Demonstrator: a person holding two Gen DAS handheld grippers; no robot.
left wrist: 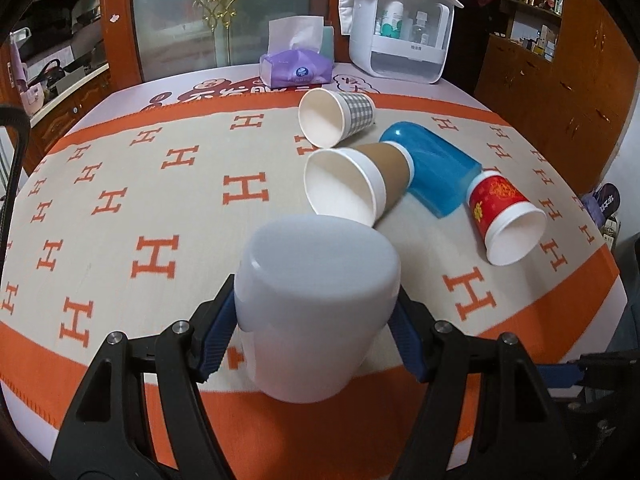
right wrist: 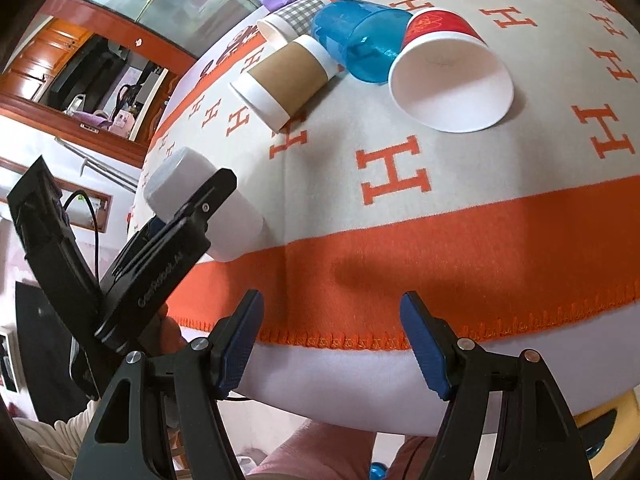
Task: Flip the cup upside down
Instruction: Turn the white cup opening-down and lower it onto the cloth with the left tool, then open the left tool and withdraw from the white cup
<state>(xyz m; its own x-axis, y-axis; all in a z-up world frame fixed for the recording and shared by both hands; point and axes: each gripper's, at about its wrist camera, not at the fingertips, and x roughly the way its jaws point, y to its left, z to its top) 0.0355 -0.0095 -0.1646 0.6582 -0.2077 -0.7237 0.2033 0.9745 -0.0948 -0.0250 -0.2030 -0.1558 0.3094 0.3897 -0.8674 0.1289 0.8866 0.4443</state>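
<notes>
**White cup turned bottom-up at the near edge of the table**

White cup [left wrist: 316, 312] sits pinched between the blue pads of the left gripper [left wrist: 316, 328], closed base uppermost and mouth facing down, over the orange border of the H-patterned tablecloth [left wrist: 120, 208] at the table's near edge. Whether the rim already touches the cloth cannot be told from either view; in the right wrist view the cup [right wrist: 200, 204] leans a little.

Beyond it, four more cups lie on their sides in a loose cluster: a grey checked cup [left wrist: 336, 118], a brown-sleeved cup [left wrist: 356, 180] whose base meets a blue plastic cup [left wrist: 432, 172], and a red paper cup [left wrist: 504, 220] at the far right. A purple tissue pack [left wrist: 296, 66] and a white storage box [left wrist: 396, 24] stand at the back of the table.

The right gripper [right wrist: 332, 344] hangs off the table's edge with its jaws spread and nothing between them.

The flip looks nearly complete. To finish it well, the holder would likely level the cup so the whole rim meets the cloth at once, lower it gently, and only then ease the pads apart, drawing straight back so they do not drag or tip it. The soft cloth may let a tilted rim catch
</notes>
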